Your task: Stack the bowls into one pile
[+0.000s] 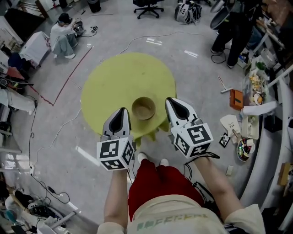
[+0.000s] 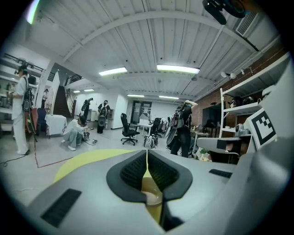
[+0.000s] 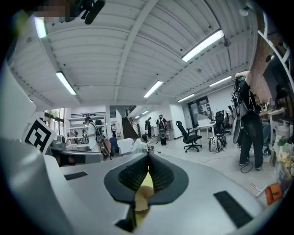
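Observation:
A tan bowl (image 1: 143, 108) stands near the front edge of the round yellow table (image 1: 119, 77); from above it reads as one pile, and I cannot tell how many bowls it holds. My left gripper (image 1: 122, 110) hovers just left of the bowl, jaws shut and holding nothing. My right gripper (image 1: 170, 100) hovers just right of it, also shut and holding nothing. In the left gripper view the closed gripper (image 2: 147, 154) shows the bowl (image 2: 151, 196) below through the gap. The right gripper view shows the shut gripper (image 3: 148, 159) over the bowl (image 3: 140, 198).
A person (image 1: 62, 37) sits on the floor at the far left beside cables. Another person (image 1: 233, 36) stands at the far right near an office chair (image 1: 147, 6). A cluttered bench (image 1: 256, 105) runs along the right side. Cables cross the floor.

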Tool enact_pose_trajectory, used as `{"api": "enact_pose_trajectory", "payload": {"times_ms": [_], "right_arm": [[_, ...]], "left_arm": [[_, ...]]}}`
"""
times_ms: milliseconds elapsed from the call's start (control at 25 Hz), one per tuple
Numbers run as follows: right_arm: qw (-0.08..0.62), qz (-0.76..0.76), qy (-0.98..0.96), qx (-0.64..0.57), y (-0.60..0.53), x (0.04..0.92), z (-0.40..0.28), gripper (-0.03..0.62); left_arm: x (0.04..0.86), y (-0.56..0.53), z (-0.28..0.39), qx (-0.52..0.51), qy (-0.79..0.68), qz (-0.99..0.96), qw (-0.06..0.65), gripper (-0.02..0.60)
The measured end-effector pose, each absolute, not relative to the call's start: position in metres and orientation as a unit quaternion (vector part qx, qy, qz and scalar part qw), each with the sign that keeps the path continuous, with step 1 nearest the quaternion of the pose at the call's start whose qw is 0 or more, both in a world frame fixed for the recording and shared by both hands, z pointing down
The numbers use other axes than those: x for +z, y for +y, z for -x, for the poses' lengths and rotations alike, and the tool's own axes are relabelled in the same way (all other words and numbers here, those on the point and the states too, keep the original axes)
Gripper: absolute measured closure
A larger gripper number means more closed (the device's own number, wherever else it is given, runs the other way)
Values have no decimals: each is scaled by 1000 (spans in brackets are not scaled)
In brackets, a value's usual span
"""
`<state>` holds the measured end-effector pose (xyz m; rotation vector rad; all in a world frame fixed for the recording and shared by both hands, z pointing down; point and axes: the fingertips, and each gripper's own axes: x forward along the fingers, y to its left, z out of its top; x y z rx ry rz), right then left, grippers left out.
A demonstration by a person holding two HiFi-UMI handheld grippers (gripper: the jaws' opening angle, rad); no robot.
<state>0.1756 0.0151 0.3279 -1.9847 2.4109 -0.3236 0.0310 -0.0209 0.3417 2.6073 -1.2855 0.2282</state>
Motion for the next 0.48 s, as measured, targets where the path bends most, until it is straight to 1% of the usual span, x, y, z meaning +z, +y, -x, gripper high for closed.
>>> {"api": "enact_pose_trajectory", "payload": {"times_ms": [480], "right_arm": [[21,621,781,-65,55,293,-184,559]], "left_arm": [[302,21,-32,57,-451,-888,68,554]]}}
